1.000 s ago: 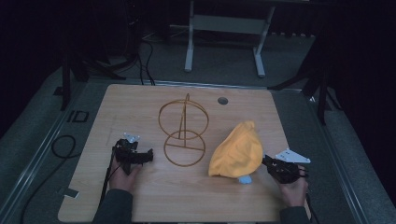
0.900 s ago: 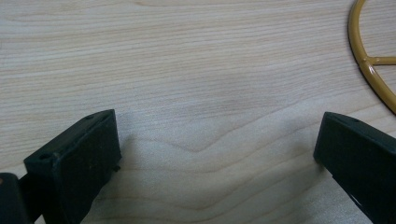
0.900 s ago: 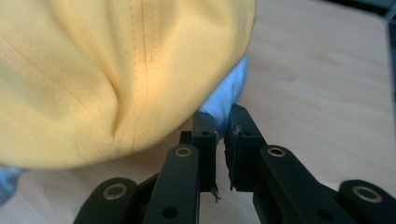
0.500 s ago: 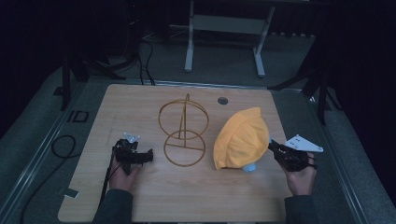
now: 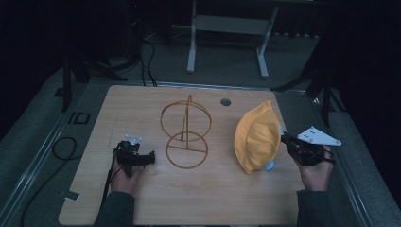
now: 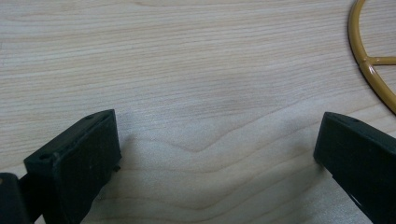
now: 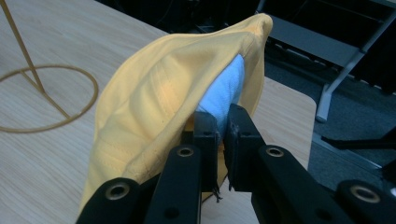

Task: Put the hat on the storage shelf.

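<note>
The wooden table (image 5: 142, 109) carries a gold wire stand (image 5: 185, 133) at its middle, and the yellow hat (image 5: 257, 137) hangs lifted off the right side, its long axis running near-upright. The stand lies to the hat's left. The right gripper (image 5: 289, 142) is clamped on the hat's brim (image 7: 219, 133), while the left gripper (image 5: 147, 158), jaws apart and holding nothing, rests just left of the stand's base ring (image 6: 371, 70), nearer the stand.

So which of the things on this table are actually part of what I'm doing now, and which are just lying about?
In play:
- yellow hat, pale blue lining showing
- right gripper, shut on the hat's edge
- gold wire stand, probably where the hat goes

Lying about:
- left gripper, jaws apart, resting on the table
- round hole in the tabletop
- metal frame behind the table
</note>
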